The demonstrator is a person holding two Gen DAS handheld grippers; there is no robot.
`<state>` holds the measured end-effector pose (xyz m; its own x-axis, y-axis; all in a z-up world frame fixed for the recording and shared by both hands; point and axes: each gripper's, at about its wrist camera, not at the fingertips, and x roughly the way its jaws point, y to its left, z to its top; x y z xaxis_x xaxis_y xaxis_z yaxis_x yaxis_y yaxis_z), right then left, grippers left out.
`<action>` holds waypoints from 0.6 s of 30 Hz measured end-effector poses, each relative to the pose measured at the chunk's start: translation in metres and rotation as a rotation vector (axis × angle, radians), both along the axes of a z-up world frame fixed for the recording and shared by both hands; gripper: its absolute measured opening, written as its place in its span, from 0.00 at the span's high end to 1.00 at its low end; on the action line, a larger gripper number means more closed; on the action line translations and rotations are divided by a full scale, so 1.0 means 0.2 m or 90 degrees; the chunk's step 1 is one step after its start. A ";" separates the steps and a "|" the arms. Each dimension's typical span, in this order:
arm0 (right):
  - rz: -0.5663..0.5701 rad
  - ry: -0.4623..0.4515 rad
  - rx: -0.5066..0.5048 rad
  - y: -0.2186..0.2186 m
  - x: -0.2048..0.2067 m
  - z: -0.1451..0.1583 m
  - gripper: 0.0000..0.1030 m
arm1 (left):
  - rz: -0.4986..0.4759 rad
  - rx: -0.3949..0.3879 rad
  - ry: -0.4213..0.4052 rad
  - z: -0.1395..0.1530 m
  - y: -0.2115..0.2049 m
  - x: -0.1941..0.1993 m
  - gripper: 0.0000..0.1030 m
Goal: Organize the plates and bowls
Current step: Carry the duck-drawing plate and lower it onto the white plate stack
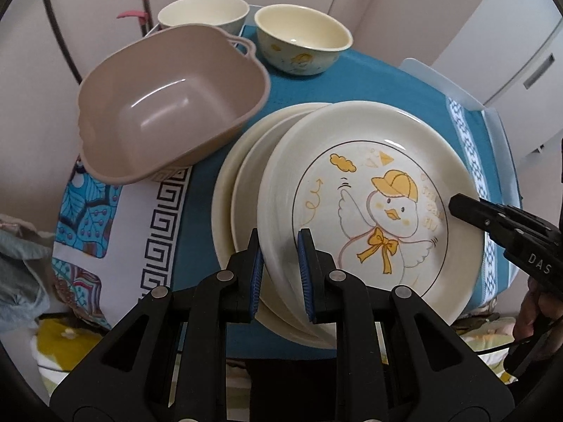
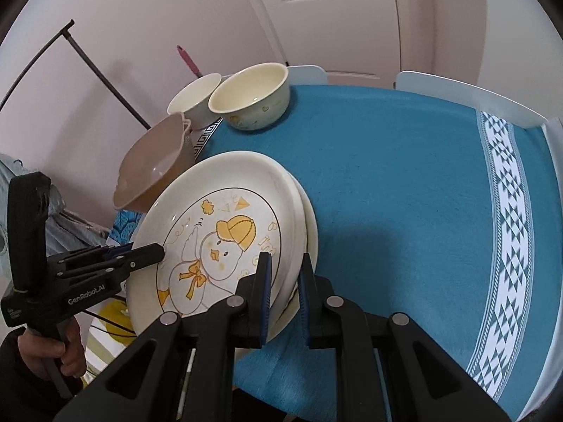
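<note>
1. Walls (image 2: 140, 17): plain, pale pinkish-white.
2. Door (image 2: 337, 21): white, panelled, behind the table; dark handle near its top edge.
3. Table: covered by a teal cloth (image 2: 387, 176) with a white patterned band.
4. Chairs (image 2: 468, 95): two white backs at the far edge.
5. Black metal rack (image 2: 95, 66) leans by the left wall.
6. Light: soft, even, indoor.

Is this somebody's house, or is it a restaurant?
Most likely a home. A small table wears a blue patterned cloth, the plates show a cartoon duck, and a white panelled door stands right behind, with household clutter by the wall.
</note>
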<state>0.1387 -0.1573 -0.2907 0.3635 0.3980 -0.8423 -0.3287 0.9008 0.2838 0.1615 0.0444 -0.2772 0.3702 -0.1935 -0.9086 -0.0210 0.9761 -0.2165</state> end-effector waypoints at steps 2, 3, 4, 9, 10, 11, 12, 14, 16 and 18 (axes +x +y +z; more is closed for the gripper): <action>0.007 -0.006 -0.007 0.00 0.00 0.00 0.87 | 0.000 0.010 0.001 -0.01 -0.02 0.01 0.84; 0.012 -0.009 -0.011 0.01 0.01 -0.01 0.87 | -0.001 0.015 0.002 -0.02 -0.02 0.02 0.84; 0.013 -0.010 -0.012 0.01 0.02 -0.01 0.87 | -0.002 0.020 0.003 -0.03 -0.03 0.02 0.84; 0.020 -0.014 -0.015 0.00 0.02 -0.03 0.87 | -0.008 0.055 0.003 -0.04 -0.09 0.04 0.84; 0.022 -0.016 -0.016 0.00 0.02 -0.03 0.87 | -0.010 0.067 0.002 -0.04 -0.11 0.04 0.84; 0.024 -0.018 -0.019 0.01 0.02 -0.03 0.87 | -0.012 0.074 0.002 -0.05 -0.12 0.05 0.84; 0.027 -0.021 -0.021 0.01 0.02 -0.03 0.87 | -0.015 0.083 0.000 -0.05 -0.13 0.05 0.84; 0.030 -0.023 -0.021 0.00 0.00 -0.02 0.87 | -0.018 0.096 -0.003 -0.05 -0.15 0.06 0.84; 0.035 -0.027 -0.027 0.00 0.00 -0.03 0.87 | -0.023 0.116 -0.007 -0.04 -0.17 0.07 0.84; 0.039 -0.028 -0.031 0.00 0.00 -0.04 0.87 | -0.031 0.145 -0.012 -0.04 -0.19 0.07 0.83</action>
<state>0.1385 -0.1574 -0.2985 0.3765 0.3801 -0.8448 -0.3952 0.8907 0.2246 0.1755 0.0055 -0.2849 0.3826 -0.0019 -0.9239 0.0293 0.9995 0.0101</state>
